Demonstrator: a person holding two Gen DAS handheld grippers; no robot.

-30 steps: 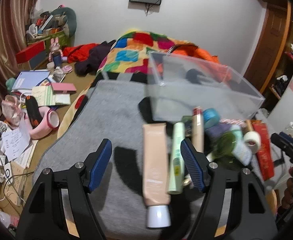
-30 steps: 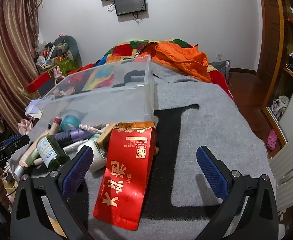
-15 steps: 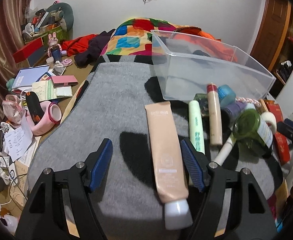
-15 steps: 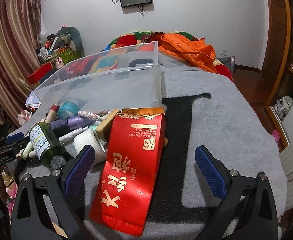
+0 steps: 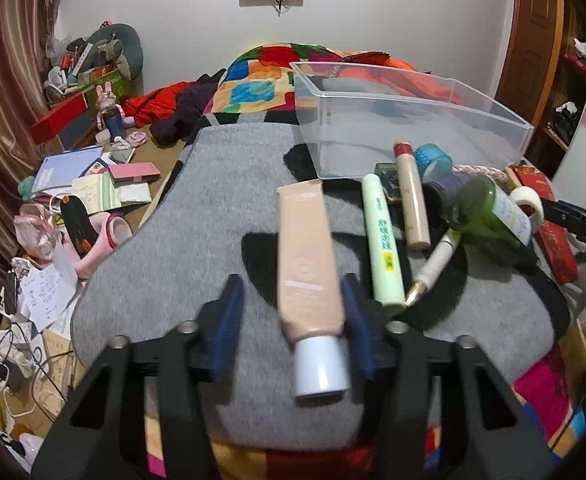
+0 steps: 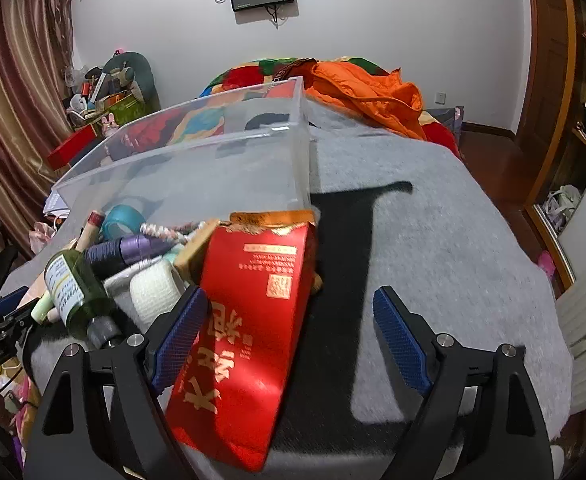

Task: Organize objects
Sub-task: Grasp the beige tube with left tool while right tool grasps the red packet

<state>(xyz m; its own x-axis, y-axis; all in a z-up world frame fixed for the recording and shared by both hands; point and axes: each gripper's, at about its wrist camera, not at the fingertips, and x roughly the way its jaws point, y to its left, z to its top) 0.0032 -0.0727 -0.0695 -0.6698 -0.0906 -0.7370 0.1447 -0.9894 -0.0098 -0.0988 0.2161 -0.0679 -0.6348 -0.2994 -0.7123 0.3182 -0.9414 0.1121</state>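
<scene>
A beige tube with a white cap lies on the grey blanket. My left gripper is open, its fingers on either side of the tube's lower end. Beside it lie a pale green tube, a beige stick, a green bottle and a teal tape roll. A clear empty bin stands behind them. My right gripper is open over a red packet, its left finger at the packet's left edge.
A cluttered desk with papers, boxes and a pink object is on the left. An orange jacket and a patchwork quilt lie beyond the bin. A white tape roll and purple bottle sit among the pile.
My left gripper moved forward and down around the beige tube and its jaws narrowed. My right gripper came lower and closer over the red packet.
</scene>
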